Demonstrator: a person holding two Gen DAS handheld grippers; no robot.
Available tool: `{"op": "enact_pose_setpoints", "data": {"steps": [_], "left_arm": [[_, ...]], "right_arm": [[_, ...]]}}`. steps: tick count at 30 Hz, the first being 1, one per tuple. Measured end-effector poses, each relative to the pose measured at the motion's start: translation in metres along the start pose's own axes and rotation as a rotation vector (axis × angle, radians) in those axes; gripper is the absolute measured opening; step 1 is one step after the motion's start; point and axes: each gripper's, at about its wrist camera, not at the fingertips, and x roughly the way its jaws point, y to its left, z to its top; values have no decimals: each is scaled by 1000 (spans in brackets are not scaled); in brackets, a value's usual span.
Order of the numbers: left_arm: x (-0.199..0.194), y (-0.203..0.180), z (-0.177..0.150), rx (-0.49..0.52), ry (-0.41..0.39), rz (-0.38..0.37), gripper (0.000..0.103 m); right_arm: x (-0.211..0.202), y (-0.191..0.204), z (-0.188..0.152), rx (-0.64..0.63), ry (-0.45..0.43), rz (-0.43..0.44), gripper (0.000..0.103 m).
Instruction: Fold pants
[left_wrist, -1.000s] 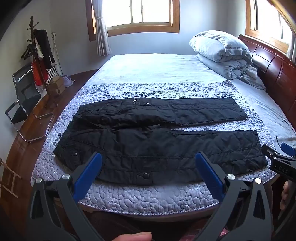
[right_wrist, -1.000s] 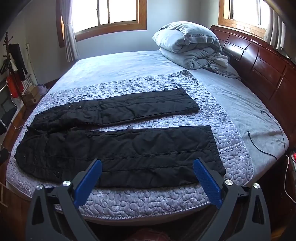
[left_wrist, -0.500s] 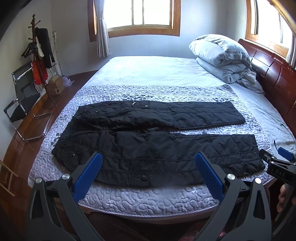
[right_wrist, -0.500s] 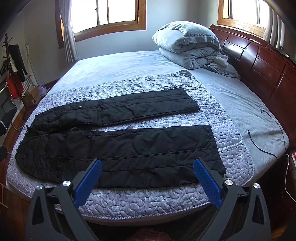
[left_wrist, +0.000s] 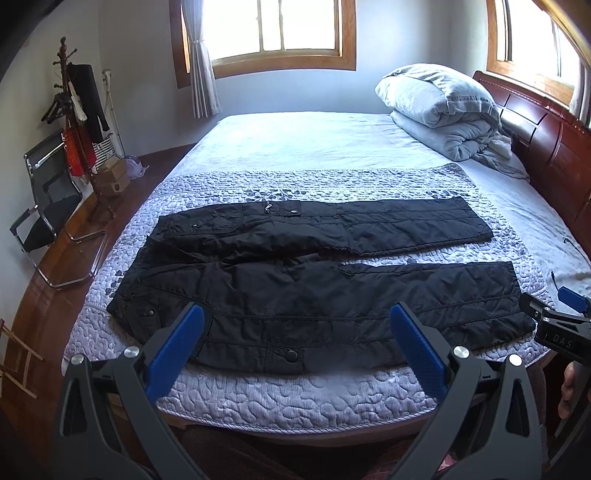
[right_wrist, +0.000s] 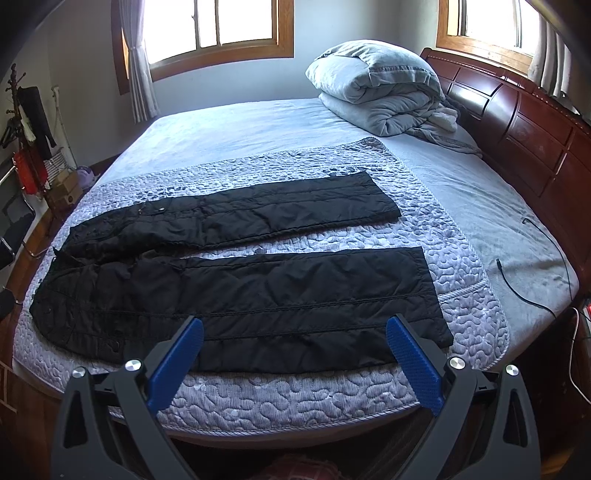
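Right wrist view: black pants (right_wrist: 236, 291) lie flat along the bed's near edge (right_wrist: 295, 413), legs apart for folding; both hand-held grippers (right_wrist: 293, 354) (left_wrist: 295, 339) hover wide, empty.

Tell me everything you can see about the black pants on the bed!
The black pants lie flat and unfolded on the patterned purple quilt, which is all that touches them. The fabric looks padded and quilted, with stitched lines running along each leg. The waist points toward the coat rack side and the two legs stretch toward the headboard side, spread apart with quilt showing between them. Small snap buttons dot the waist and pockets. Both grippers hover open near the bed's edge, not touching the pants.
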Motion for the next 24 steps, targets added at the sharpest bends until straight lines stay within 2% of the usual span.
{"op": "enact_pose_setpoints", "data": {"steps": [24], "left_arm": [[4,-2,0,7,6,-1,100]], "right_arm": [[8,-1,0,5,18,3,99]]}}
